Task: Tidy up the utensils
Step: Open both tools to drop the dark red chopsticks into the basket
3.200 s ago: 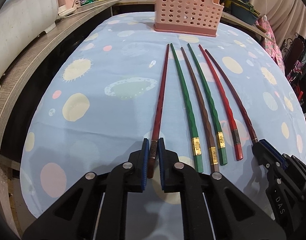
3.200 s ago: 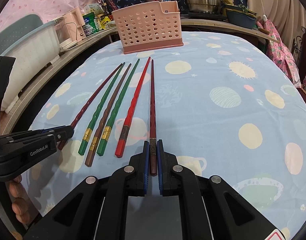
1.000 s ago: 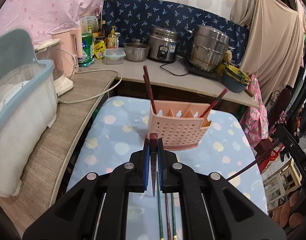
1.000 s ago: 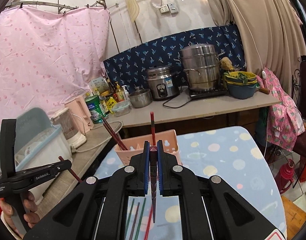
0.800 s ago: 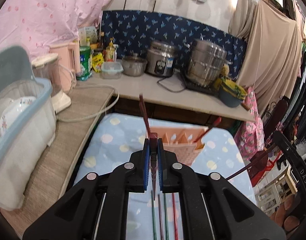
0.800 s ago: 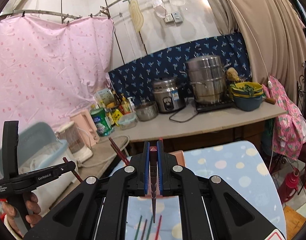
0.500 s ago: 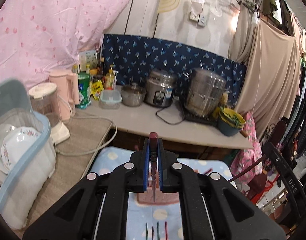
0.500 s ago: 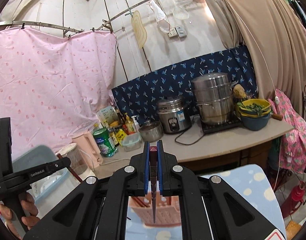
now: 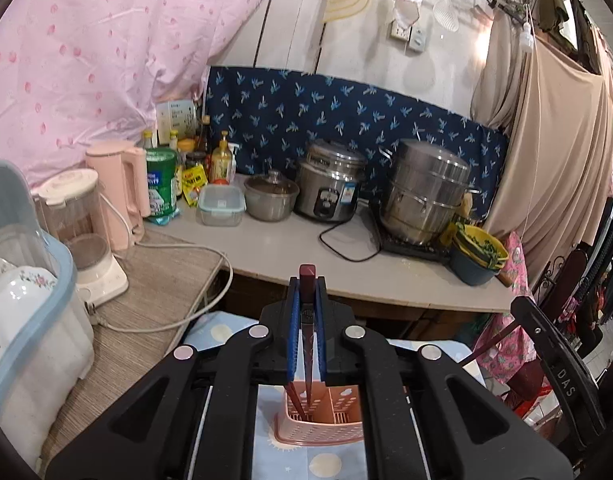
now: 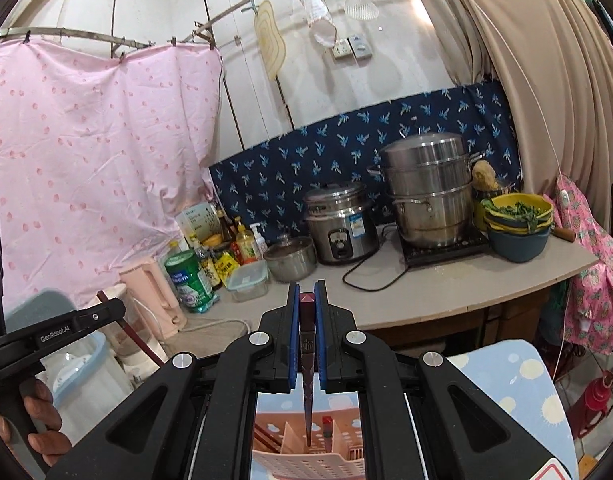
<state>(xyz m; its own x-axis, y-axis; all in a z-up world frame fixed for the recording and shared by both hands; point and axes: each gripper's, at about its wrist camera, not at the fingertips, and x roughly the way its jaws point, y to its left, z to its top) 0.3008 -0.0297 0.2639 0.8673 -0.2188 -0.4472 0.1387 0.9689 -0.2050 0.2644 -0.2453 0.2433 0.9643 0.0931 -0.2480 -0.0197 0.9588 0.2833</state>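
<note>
"GenRoboLAI" on left tongs [image 10: 106, 312]

Both wrist cameras look down past their jaws, sharing the pink basket [image 9: 320, 420] and far counter [image 10: 446, 296]

Left gripper [image 9: 307, 312] closed, fingers level-side-by-side, right gripper [image 10: 307, 316] likewise closed, a hand [image 10: 34, 436] gripping the left handle

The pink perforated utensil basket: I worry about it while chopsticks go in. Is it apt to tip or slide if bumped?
The pink utensil basket looks like thin, hole-riddled plastic, so probably light and easy to shove on the tablecloth. Its flared base should resist tipping somewhat, though the chopsticks leaning inside could lever it over.
</note>
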